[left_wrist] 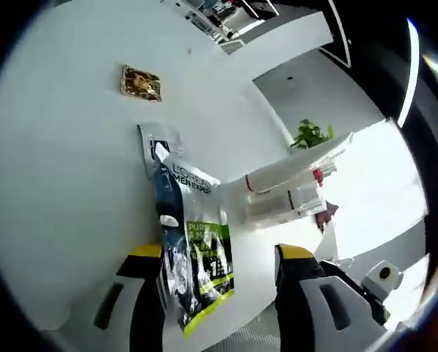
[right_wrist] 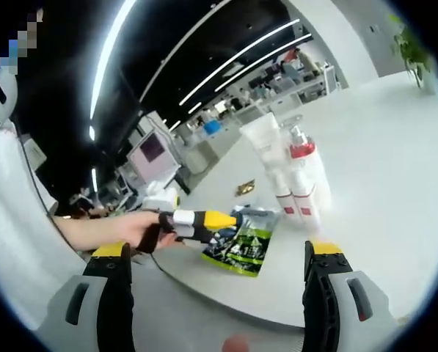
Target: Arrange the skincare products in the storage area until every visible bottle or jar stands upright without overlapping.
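Left gripper (left_wrist: 219, 293) gapes around the sachet pack (left_wrist: 193, 257) near the worktop (left_wrist: 57, 183) edge; close squarely mid-pack; right gripper (right_wrist: 215, 293) open, empty

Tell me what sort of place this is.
Probably an open-plan office or lab: long ceiling light strips, desks with equipment in the background, a potted plant and a big white table.

Count, both views:
- Table (left_wrist: 57, 220): one, white.
- Sachet pack (left_wrist: 196, 249): one, green, black and clear, lying flat.
- Clear organiser (right_wrist: 296, 176): one, holding white bottles with red bands. Two bottles (right_wrist: 307, 194) clearly separable, a white tube beside them; exact total cannot be told.
- Gold packet (left_wrist: 140, 82): one.
- Potted plant (left_wrist: 312, 134): one.
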Tool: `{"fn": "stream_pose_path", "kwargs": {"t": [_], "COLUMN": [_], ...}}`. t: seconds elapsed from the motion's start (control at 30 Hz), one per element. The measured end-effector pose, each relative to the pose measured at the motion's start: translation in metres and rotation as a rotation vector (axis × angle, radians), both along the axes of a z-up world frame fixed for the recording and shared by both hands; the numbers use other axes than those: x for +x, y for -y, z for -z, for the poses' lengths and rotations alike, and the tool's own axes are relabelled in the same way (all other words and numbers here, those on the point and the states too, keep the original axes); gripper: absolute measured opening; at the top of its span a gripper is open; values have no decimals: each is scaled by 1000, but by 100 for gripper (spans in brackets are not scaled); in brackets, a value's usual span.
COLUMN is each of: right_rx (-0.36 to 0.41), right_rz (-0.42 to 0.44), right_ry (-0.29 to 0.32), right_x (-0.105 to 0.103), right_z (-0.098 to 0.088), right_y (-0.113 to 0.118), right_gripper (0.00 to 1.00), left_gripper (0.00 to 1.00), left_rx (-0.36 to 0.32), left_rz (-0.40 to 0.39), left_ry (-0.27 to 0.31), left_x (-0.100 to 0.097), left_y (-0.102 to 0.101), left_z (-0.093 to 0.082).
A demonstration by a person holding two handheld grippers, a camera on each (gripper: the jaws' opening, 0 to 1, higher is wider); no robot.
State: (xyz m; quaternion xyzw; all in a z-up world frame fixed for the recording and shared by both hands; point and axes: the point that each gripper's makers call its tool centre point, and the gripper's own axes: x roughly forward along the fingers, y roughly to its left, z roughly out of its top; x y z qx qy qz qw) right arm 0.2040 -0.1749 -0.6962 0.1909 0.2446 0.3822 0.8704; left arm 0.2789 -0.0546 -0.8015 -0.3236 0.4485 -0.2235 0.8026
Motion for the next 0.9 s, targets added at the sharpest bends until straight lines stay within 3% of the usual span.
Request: {"fn": "stream_pose_path", "kwargs": {"t": [0.17, 0.37, 0.43, 0.53, 0.6, 0.67, 0.7, 0.8, 0.9], "right_rx": [0, 2, 0, 1, -2, -2, -2, -2, -2], "right_rz": [0, 2, 2, 3, 2, 2, 2, 2, 3], "right_ry": [-4, -5, -9, -9, -12, -12, -13, -14, -17], "right_x": [0, 0, 0, 0, 0, 0, 0, 0, 0], "right_z": [1, 1, 2, 1, 2, 2, 2, 2, 2], "right_y": [1, 1, 1, 1, 1, 1, 1, 1, 1], "right_gripper": [97, 97, 97, 97, 97, 97, 97, 97, 97], "left_gripper": [58, 60, 59, 59, 58, 59, 60, 60, 60], "left_rx": [182, 233, 278, 399, 533, 603, 641, 653, 638], "left_rz": [141, 194, 235, 307, 401, 455, 519, 615, 657], "left_ry": [113, 128, 145, 208, 276, 332, 382, 463, 470], "left_x": [1, -5, -8, -4, 0, 4, 9, 16, 16], "left_y": [-7, -6, -6, -15, -21, -22, -23, -17, -6], "left_z": [-1, -2, -3, -1, -2, -4, -1, 3, 6]}}
